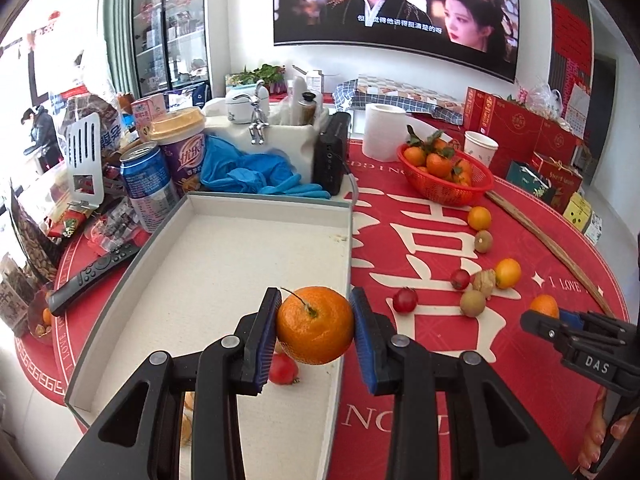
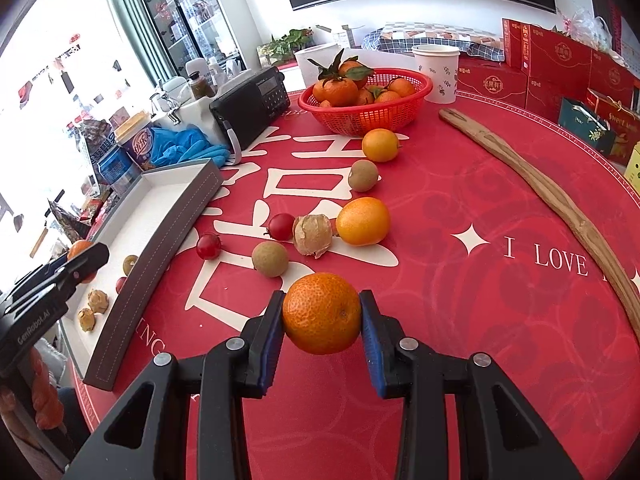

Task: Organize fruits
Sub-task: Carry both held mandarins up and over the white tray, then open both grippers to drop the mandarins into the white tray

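L: my left gripper clamps tangerine above tray, tray floor at 12 | R: my right gripper clamps second tangerine over red cloth, tray at 10 | left nearer, drops first

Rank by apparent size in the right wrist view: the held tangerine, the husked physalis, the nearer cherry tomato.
1. tangerine, though it is nearest the camera, gripped by the right gripper
2. husked physalis
3. cherry tomato
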